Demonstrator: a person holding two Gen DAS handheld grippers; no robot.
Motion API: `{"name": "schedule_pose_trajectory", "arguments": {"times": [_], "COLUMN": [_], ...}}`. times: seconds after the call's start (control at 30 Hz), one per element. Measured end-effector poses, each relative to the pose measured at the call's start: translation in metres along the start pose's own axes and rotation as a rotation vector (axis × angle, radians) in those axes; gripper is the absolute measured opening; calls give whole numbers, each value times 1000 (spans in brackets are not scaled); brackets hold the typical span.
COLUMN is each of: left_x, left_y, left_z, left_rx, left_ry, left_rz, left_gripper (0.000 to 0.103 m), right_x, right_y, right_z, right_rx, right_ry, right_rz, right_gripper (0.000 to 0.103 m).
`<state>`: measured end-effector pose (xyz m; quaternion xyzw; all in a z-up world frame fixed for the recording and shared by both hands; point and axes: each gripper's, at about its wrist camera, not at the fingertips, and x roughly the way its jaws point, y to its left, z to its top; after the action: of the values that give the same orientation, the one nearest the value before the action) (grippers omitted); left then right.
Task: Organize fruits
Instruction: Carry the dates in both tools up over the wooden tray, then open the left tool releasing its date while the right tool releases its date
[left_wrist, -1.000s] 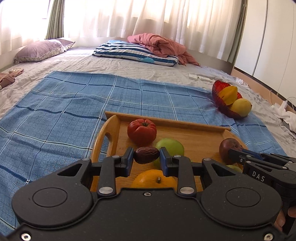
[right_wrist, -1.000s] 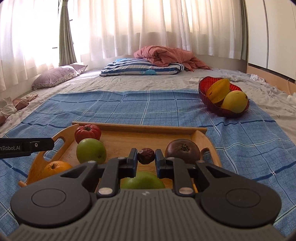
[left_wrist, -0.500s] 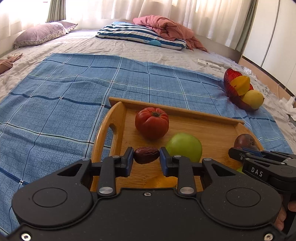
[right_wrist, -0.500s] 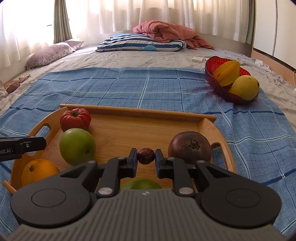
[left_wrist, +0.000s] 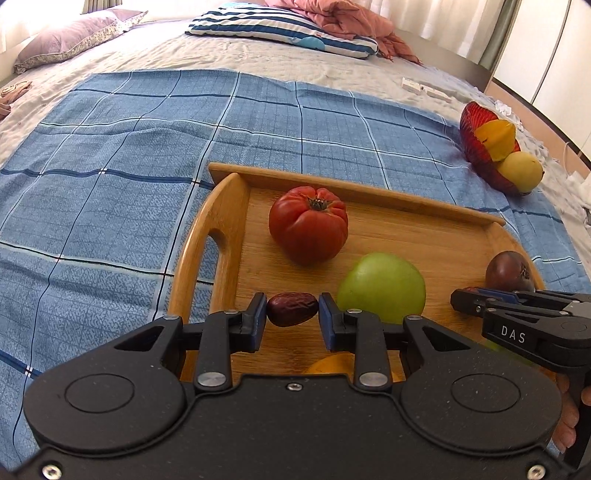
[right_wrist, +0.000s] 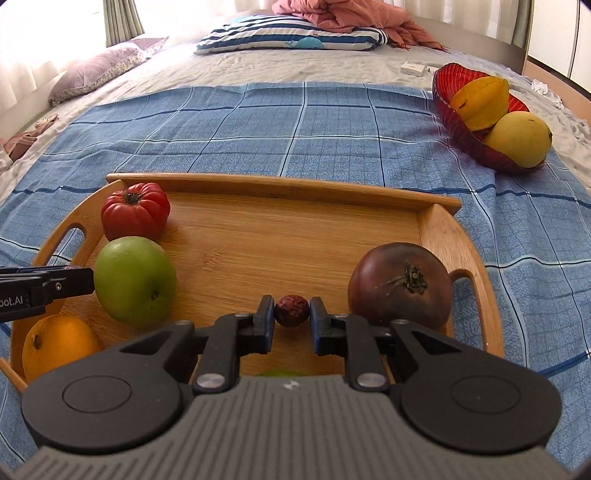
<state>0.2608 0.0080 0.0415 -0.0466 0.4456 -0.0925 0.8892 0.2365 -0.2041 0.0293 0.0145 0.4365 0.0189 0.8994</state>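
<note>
A wooden tray (left_wrist: 207, 229) (right_wrist: 280, 182) lies on a blue checked cloth. It holds a red tomato (left_wrist: 308, 225) (right_wrist: 135, 210), a green apple (left_wrist: 382, 286) (right_wrist: 135, 280), an orange (right_wrist: 55, 343) and a dark purple tomato (right_wrist: 400, 284) (left_wrist: 509, 271). My left gripper (left_wrist: 292, 318) is shut on a brown date (left_wrist: 292, 309) above the tray's left end. My right gripper (right_wrist: 291, 319) is shut on a smaller dark red date (right_wrist: 291, 310) above the tray's near middle. The left gripper's fingertips (right_wrist: 55, 282) show at the left of the right wrist view.
A red glass bowl (right_wrist: 465, 136) (left_wrist: 476, 147) with a starfruit (right_wrist: 480, 101) and a yellow mango (right_wrist: 517, 138) sits on the cloth at far right. Pillows and a pink blanket (right_wrist: 343, 14) lie at the head of the bed. A small white box (right_wrist: 413, 68) lies beyond the bowl.
Both grippers have tilted down and moved in lower over the tray, each still holding its date. The tray's fruit looks larger and nearer.
</note>
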Motion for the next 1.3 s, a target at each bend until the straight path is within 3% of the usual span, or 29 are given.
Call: {"name": "schedule_pose_trajectory", "arguments": {"times": [0.8,0.87,0.93,1.3], "left_x": [12,11,10,-11], "left_y": [-1,0,0,2], "left_z": [-1,-1,-1,-5], "left_rx": [-4,-8,-11,-12], "left_ry": [15,13,11,-47], "left_rz": [26,27,29,20], "left_gripper": [29,32,36,60], "right_x": [3,3,2,-14], "right_y": [-4,-4,-5,-7], "right_z": [4,3,3,-1], "right_rx": [-5,-2,3,12], "right_ry": [20,18,14,-54], "right_rz": [5,7,10,16], "right_gripper": [28,32,42,52]}}
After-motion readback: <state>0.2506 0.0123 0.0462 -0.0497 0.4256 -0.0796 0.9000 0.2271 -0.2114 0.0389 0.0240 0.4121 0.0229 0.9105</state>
